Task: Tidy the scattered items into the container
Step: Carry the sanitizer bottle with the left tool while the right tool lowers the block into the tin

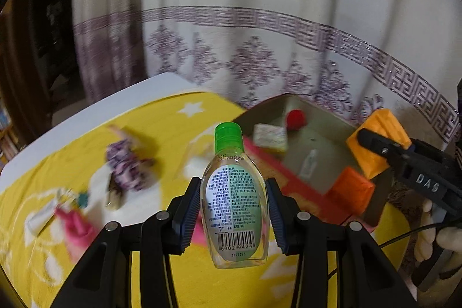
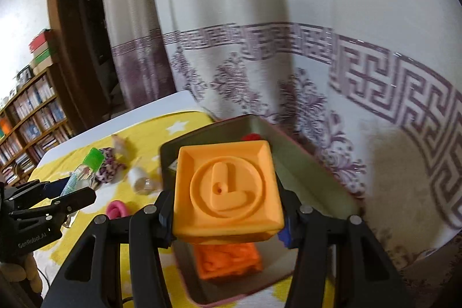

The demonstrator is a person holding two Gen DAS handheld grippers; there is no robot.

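Note:
My left gripper (image 1: 234,210) is shut on a clear sanitizer bottle (image 1: 234,207) with a green cap, held upright above the yellow cloth; the bottle also shows in the right wrist view (image 2: 83,172). My right gripper (image 2: 225,210) is shut on a yellow-orange soft cube (image 2: 226,189) with an embossed "L", held over the open box (image 2: 303,163). In the left wrist view that cube (image 1: 378,140) hangs over the box (image 1: 326,134). Inside the box lie a darker orange cube (image 1: 350,189), a red ball (image 1: 296,119), a pale packet (image 1: 270,136) and a small clear bottle (image 1: 307,162).
On the yellow cloth (image 1: 173,117) lie a purple patterned fabric piece (image 1: 125,166), a pink item (image 1: 75,224), white and teal bits (image 1: 66,201) and a small white jar (image 2: 140,178). A patterned curtain (image 1: 260,33) hangs behind. A bookshelf (image 2: 29,117) stands at left.

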